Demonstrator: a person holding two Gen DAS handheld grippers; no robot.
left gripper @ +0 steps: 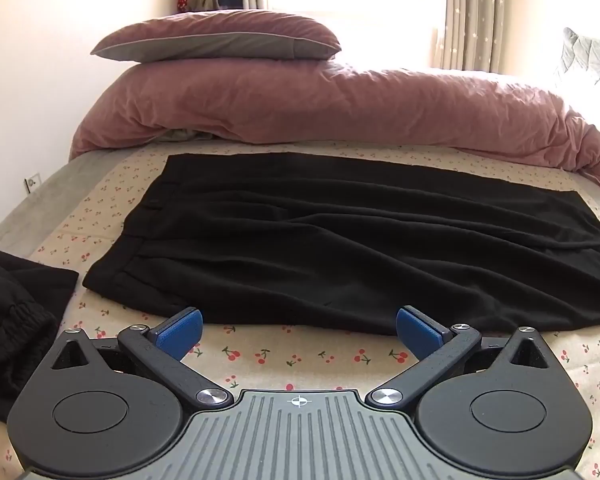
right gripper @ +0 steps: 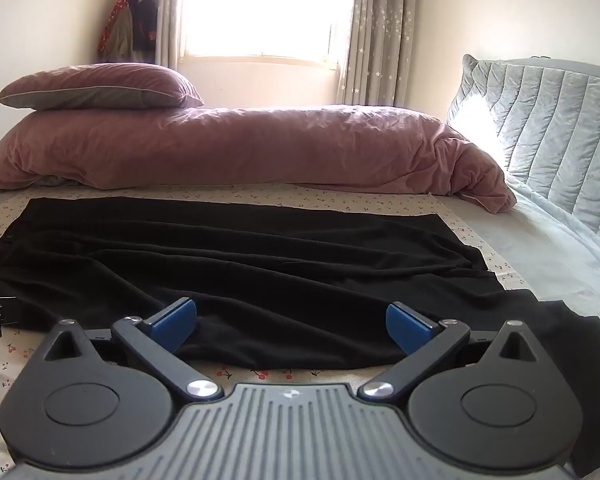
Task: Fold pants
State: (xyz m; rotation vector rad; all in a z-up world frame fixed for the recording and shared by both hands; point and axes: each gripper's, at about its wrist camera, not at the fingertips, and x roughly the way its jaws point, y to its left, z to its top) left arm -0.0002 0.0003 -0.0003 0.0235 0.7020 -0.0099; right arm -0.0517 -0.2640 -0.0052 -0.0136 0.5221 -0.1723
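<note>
Across the middle of the bed (left gripper: pixel 52 196), on a cherry-print sheet (left gripper: pixel 300 356), black pants (left gripper: pixel 340 240) lie spread flat and lengthwise from left to right, with the pleated waistband at the left end in the left wrist view. Left gripper (left gripper: pixel 299 330): blue-padded fingers (left gripper: pixel 180 330) stand wide apart and hold nothing; they hover over bare sheet just short of the near edge of the pants. Right gripper (right gripper: pixel 291 326): fingers (right gripper: pixel 406 330) likewise wide apart and holding nothing, positioned above the near edge of the pants, with the fabric showing between them; contact with the cloth cannot be told. Part of the left gripper appears at the left margin of the right wrist view. A second dark garment (left gripper: pixel 12 316) with an elastic band lies bunched at the left, apart from the pants. Behind the pants, a pink duvet (left gripper: pixel 320 108) is rolled along the bed, and a pink pillow (left gripper: pixel 220 36) rests on top of it. A grey quilted headboard (right gripper: pixel 560 128) stands at the right; a curtained window (right gripper: pixel 260 12) is beyond.
</note>
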